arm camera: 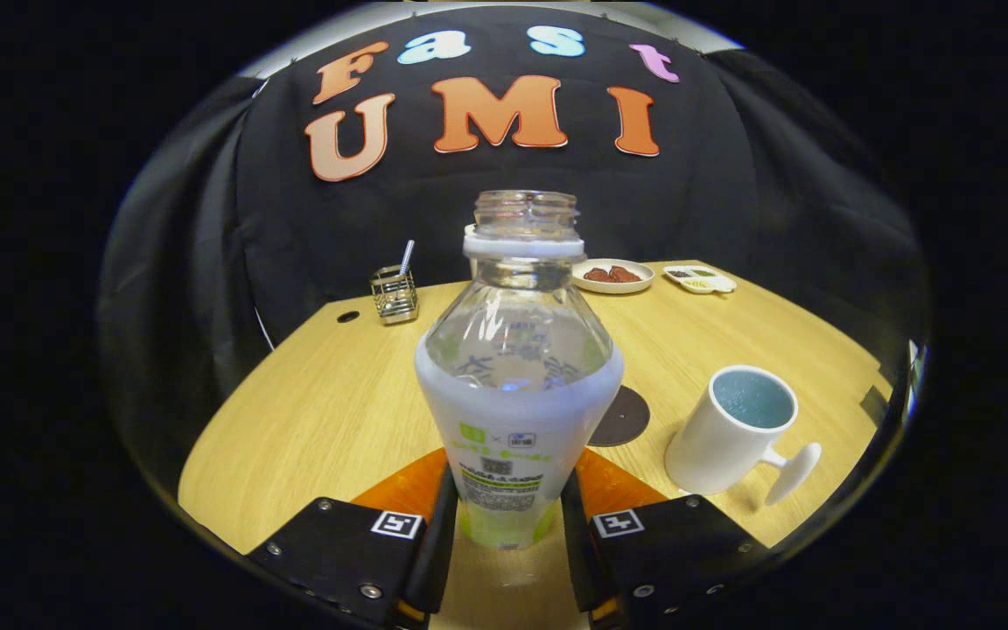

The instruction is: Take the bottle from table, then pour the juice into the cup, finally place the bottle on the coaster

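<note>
my tool [508,525] pinched the open bottle [517,385] low; tilting toward the right cup [736,429], it might slip.

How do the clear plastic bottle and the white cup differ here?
The clear plastic bottle stands uncapped between the claw fingers, gripped on both sides; the white cup sits free beyond them. The bottle is see-through with a label; the cup is opaque with a handle. Both stand upright, open-topped.

coaster [620,417]: left part hidden behind the bottle [517,385]
bottle base: its sides covered by the fingers [439,525] pressing it
far plates [613,276]: food too small to tell
wire holder [394,295]: contents unclear
bench [311,420]: near edge hidden by the fingers
</note>
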Demonstrator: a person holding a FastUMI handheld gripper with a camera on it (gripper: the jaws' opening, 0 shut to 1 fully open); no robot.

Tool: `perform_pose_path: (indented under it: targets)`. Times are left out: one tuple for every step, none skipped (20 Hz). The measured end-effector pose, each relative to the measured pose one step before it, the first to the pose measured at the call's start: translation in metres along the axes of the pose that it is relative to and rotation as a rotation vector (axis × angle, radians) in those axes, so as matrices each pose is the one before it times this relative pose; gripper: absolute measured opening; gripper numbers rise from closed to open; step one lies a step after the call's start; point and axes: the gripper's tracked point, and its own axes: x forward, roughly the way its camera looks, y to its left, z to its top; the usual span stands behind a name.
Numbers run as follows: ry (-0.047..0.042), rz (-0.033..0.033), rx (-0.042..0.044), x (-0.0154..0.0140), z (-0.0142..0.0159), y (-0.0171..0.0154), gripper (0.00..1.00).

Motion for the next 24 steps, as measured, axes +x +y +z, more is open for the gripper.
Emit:
perform_pose_path:
  targets:
    - [-0.00692,0.02387,0.0471,-0.00247,0.00367,0.00348,0.56]
    - [-0.00223,0.02035,0.03999,-0.00082,0.00361,0.00328,0.56]
    - [-0.00351,0.01469,0.03104,-0.00065,0.00475,0.00229,0.56]
    - [-0.00964,0.00998,0.02942,-0.00108,0.00549,0.00125,0.56]
    - [-0.00406,0.00687,0.03736,-0.00033,0.00582,-0.00005,0.56]
    - [0.00124,0.01078,0.04215,-0.0007,0.00342,0.00132,0.56]
    - [-0.00724,0.01202,0.0539,-0.00045,0.00485,0.00086,0.56]
    - [-0.00654,0.01113,0.0642,-0.00211,0.00541,0.00135,0.56]
    - [-0.01545,0.02113,0.07046,-0.00146,0.00545,0.00277,0.56]
    - [-0.0112,0.04241,0.07582,-0.0007,0.00588,0.00706,0.56]
    - [0.00991,0.05026,0.06599,0.00085,0.00109,0.01096,0.56]
    - [-0.00282,0.03877,0.063,0.00098,0.00008,0.00912,0.56]
    - [-0.00761,0.02242,0.05363,0.00118,0.004,0.00409,0.56]
    - [-0.00435,0.00862,0.04797,0.00073,0.00331,0.00053,0.56]
    - [-0.00309,0.004,0.04196,0.00102,0.0024,0.00014,0.56]
    - [-0.01071,0.0017,0.04188,-0.00265,0.00446,0.00131,0.56]
    - [-0.01219,0.00104,0.04112,-0.00059,0.00409,0.00065,0.56]
    - [-0.01208,-0.00166,0.04271,-0.00064,0.00557,0.00151,0.56]
    - [-0.01481,-0.00275,0.04264,0.00034,0.00362,0.00092,0.56]
    - [-0.01088,0.00043,0.04267,0.00138,0.00513,0.00185,0.56]
    - [-0.00083,0.00152,0.03548,0.00248,0.00305,0.00197,0.56]
    - [0.00432,-0.00084,0.0325,0.00216,0.00005,0.00166,0.56]
    - [0.00354,0.00314,0.02868,0.00225,0.00093,0.00145,0.56]
    - [0.00434,-0.00229,0.03226,0.00045,0.00127,0.0004,0.56]
